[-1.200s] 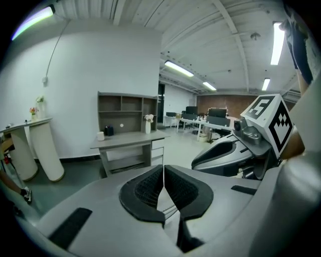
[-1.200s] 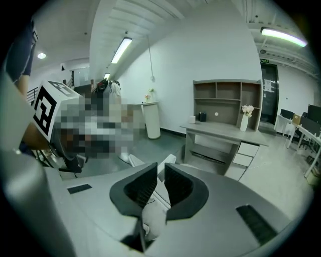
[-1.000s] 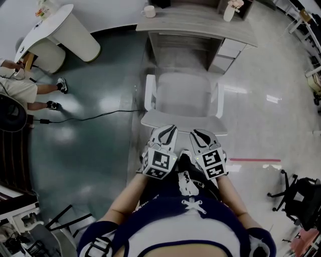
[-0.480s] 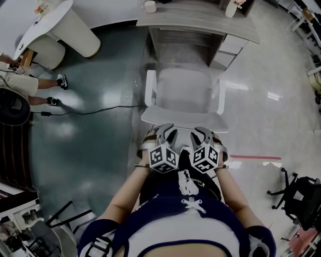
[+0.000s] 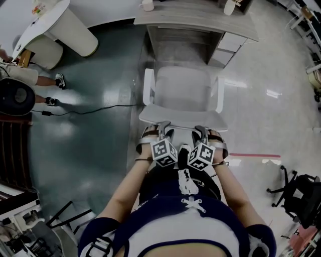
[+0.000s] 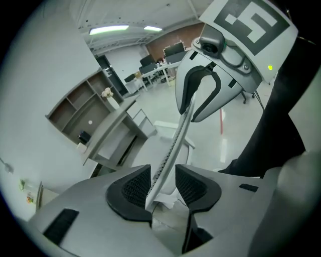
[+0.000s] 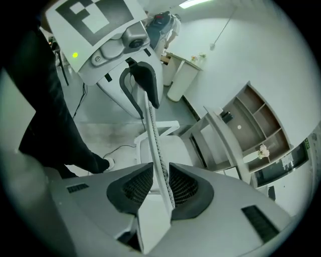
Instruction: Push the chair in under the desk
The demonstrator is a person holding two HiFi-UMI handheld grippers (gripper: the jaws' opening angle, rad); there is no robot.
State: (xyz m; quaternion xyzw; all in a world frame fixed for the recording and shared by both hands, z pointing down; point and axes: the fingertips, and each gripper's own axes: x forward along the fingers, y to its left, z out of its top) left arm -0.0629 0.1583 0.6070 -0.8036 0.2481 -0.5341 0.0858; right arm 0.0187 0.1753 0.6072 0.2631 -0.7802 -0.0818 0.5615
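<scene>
Here, the left gripper [image 5: 161, 129] straddles the backrest [image 5: 183, 120] along its top rim, the chair's edge farthest from the desk [image 5: 195, 20]. Its jaws are opening, with the pads clear of the thin rim between them. The chair [image 5: 183, 90] squarely faces the desk's kneehole and is not yet tucked in. The right gripper [image 5: 203, 133] is likewise opening around the rim. Both are equally near, so the push runs straight deskward.

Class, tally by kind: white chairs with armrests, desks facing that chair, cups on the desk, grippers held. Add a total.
White chair: 1
Desk: 1
Cup: 1
Grippers: 2, left gripper and right gripper, jaws opening with the chair's back between them
Total: 5
</scene>
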